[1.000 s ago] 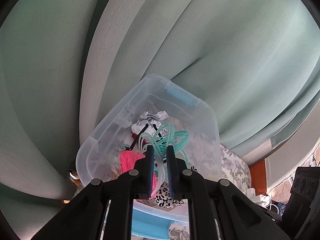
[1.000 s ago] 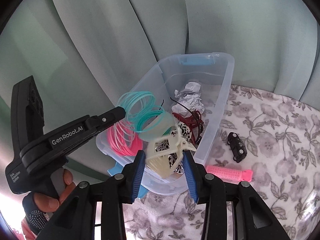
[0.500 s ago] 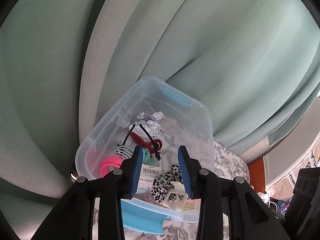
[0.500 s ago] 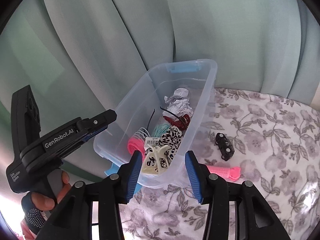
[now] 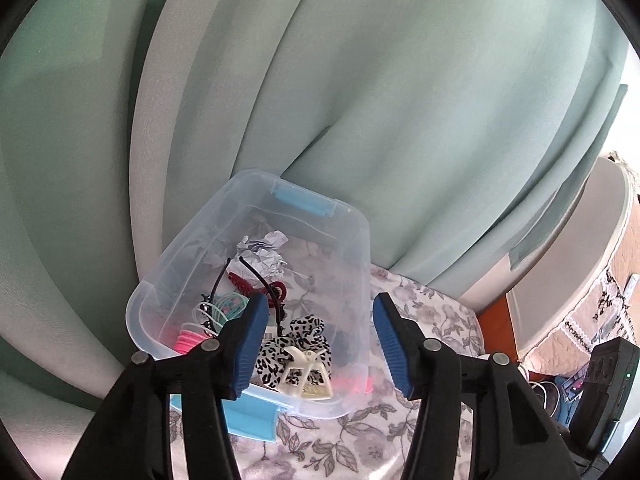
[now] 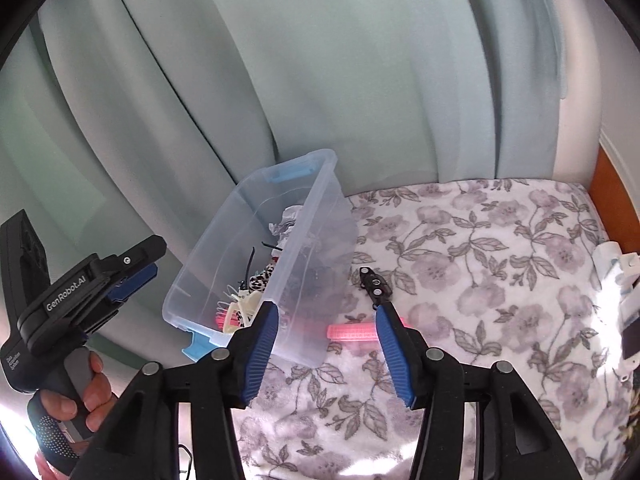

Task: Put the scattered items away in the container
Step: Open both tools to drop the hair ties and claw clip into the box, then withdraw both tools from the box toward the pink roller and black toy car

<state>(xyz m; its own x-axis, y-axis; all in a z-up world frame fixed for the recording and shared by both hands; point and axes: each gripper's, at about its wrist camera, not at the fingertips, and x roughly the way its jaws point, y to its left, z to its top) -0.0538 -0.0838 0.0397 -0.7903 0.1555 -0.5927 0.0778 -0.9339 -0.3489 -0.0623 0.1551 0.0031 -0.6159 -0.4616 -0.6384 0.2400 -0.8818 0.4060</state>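
The left gripper [image 5: 318, 332] hangs spread wide and empty over the near end of the clear container [image 5: 360, 240], where a leopard-print scrunchie [image 5: 298, 338], cream claw clip [image 5: 306, 376] and coiled pink and teal bands [image 5: 200, 320] lie. The right gripper [image 6: 326, 338], also spread and empty, hovers beside the container's right wall, above a pink comb [image 6: 352, 332] and near a black clip [image 6: 374, 284] on the floral cloth [image 6: 500, 280]

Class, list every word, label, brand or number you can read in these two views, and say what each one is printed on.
"GenRobot.AI": white print on the side of the left gripper, seen in the right wrist view.
Small white lettering lower on that gripper's handle: too small to read.
A tag among the items in the clear container: hidden behind a finger, unreadable.
Nothing else carries text.
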